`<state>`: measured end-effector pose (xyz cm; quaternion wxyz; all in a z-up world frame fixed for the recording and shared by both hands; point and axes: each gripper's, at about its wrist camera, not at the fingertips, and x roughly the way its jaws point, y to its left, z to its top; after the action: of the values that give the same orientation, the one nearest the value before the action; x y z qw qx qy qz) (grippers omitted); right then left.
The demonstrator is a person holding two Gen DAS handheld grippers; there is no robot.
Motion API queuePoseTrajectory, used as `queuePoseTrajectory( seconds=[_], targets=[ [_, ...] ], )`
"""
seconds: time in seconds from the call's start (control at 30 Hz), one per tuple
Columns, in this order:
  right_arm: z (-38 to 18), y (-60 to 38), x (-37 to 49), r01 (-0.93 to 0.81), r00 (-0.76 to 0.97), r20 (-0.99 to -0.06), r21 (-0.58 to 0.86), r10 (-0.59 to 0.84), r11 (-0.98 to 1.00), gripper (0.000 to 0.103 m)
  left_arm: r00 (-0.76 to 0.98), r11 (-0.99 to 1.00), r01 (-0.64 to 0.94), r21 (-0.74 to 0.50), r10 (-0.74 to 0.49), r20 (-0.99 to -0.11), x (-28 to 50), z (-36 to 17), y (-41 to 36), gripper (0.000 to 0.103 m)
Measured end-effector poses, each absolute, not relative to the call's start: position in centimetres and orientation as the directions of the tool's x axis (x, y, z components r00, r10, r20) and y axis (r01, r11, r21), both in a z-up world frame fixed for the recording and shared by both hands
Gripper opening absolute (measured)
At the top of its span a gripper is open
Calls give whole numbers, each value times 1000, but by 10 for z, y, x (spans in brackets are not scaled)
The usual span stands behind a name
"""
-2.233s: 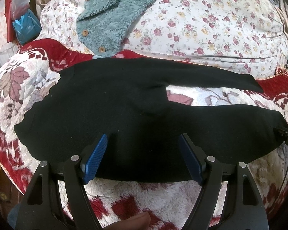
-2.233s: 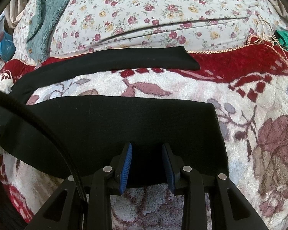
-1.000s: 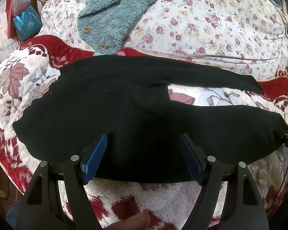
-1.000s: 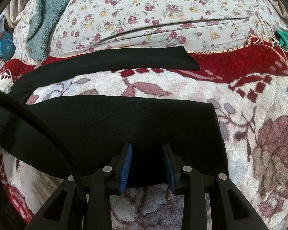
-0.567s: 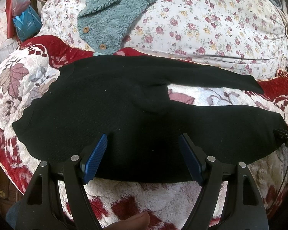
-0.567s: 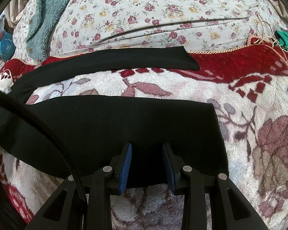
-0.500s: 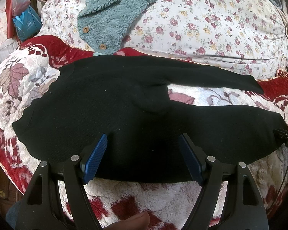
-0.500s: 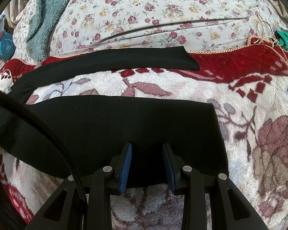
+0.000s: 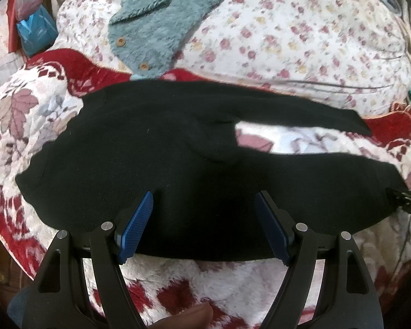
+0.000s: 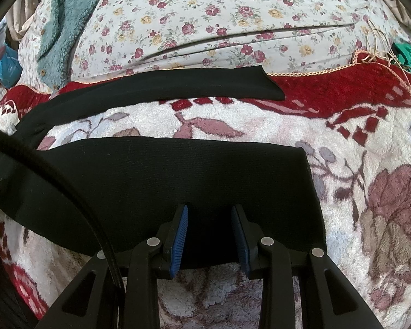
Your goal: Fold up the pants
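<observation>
Black pants (image 9: pixel 161 148) spread flat on floral fleece blanket (image 9: pixel 27 115) on the bed, waist left, legs splayed right in a V, ready for a lengthwise fold. Left hand-held gripper (image 9: pixel 204 226) spread wide over near edge of seat, nothing pinched, probably lined up to take that edge. Right hand-held gripper (image 10: pixel 209 234) part-open, straddling near leg's (image 10: pixel 178 181) edge close to cuff, fabric not clamped. Far leg (image 10: pixel 178 87) flat by the red border, the likely landing spot.
</observation>
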<state>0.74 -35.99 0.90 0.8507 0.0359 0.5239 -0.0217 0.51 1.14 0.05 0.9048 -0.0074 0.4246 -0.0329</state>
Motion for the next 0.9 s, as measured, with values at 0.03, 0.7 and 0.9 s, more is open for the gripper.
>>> queuePoseTrajectory(
  seconds=[0.03, 0.7, 0.9],
  targets=[
    [10, -361, 8, 75, 444, -896, 45, 7, 996, 31, 660, 997, 58, -55, -80, -747, 3, 12, 14, 78],
    [75, -382, 4, 59, 632, -762, 229, 141, 972, 31, 594, 928, -140, -346, -201, -779, 103, 141, 202, 101],
    [131, -402, 45, 38, 573, -792, 281, 209, 959, 31, 473, 934, -172, -312, -199, -858, 178, 126, 237, 101]
  ],
)
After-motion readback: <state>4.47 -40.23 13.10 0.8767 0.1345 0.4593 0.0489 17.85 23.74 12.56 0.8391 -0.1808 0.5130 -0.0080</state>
